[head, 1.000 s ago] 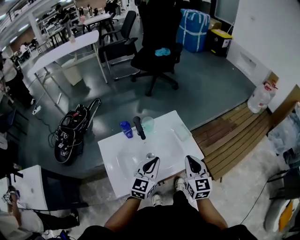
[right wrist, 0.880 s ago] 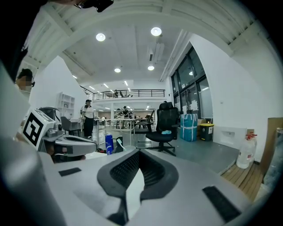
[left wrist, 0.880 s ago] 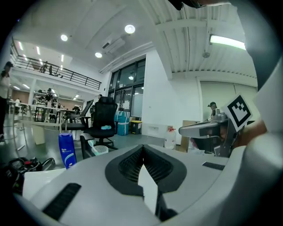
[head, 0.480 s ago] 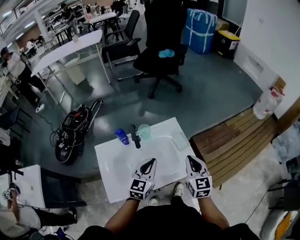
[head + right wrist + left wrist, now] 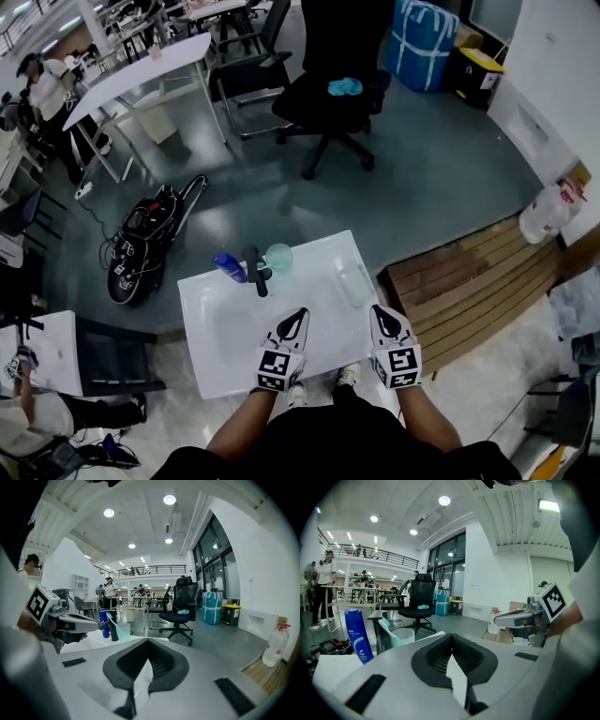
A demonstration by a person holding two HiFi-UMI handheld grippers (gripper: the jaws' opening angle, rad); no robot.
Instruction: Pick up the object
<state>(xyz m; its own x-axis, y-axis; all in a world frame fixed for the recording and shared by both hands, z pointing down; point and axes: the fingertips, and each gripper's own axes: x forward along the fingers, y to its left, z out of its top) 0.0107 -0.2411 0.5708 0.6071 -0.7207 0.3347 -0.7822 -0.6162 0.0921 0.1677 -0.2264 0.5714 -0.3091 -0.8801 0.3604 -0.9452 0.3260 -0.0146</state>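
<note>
On the back edge of a white washbasin top [image 5: 319, 272] stand a blue bottle [image 5: 228, 266], a black upright tap [image 5: 254, 271] and a pale green cup [image 5: 278, 258] with a toothbrush in it. My left gripper [image 5: 295, 316] hovers over the basin's front, shut and empty. My right gripper [image 5: 382, 316] is beside it over the front right corner, also shut and empty. In the left gripper view the bottle [image 5: 357, 634] and cup [image 5: 403, 635] lie ahead to the left, well beyond the jaws. In the right gripper view the cup [image 5: 123, 631] stands far ahead.
A clear flat dish [image 5: 354, 281] lies at the basin's right edge. A black office chair [image 5: 333, 94] stands on the grey floor beyond. A black bag [image 5: 139, 246] lies to the left, wooden slats [image 5: 469, 272] to the right, and a white table [image 5: 141, 80] further back.
The view has drifted, so the basin top now sits lower and further left in the picture. Both grippers stay shut, side by side over its front edge.
</note>
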